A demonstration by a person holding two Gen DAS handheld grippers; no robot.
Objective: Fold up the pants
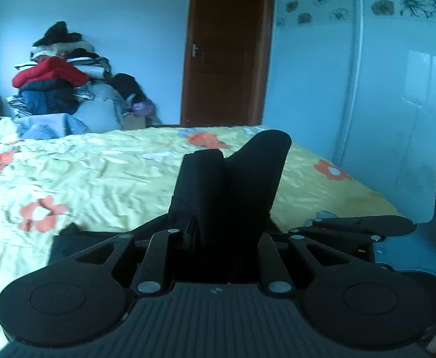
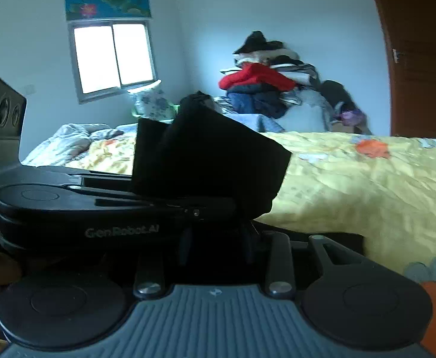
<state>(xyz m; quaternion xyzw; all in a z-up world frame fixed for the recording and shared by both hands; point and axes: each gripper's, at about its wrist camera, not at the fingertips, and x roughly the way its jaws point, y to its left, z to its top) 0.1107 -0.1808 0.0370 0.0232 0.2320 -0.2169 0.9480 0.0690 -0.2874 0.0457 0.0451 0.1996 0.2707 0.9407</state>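
Setting: bedroom, pale walls, a bed [image 1: 104, 173] under a yellow flowered sheet serving as work surface and landmark. Beyond the bed's far edge: a clothes pile [image 1: 59, 74]; to its right, a brown door [image 1: 227, 47]. In the right wrist view a window [image 2: 113, 56] is showing above the bed's head end, with a crumpled quilt [image 2: 77, 140] lying there.

Item: pants [image 1: 233, 185], black, being carried above the bed near its close edge, bunched and standing up out of the tools; more dark cloth is trailing onto the sheet at lower left.

Left gripper [image 1: 218, 208]: fingers pinched nearly together on a fold of the pants.

Right gripper [image 2: 215, 197]: fingers partly apart, buried in a thick wad of the pants; gripping it, by appearance. The left tool is lying just beside it.

Hazards, as judgement: the grips are sitting close together, so the cloth between them is hanging slack and may land creased or doubled on the bed. The thick right-hand wad may be shedding layers if the hands spread. The trailing part may be dragging the sheet into wrinkles.
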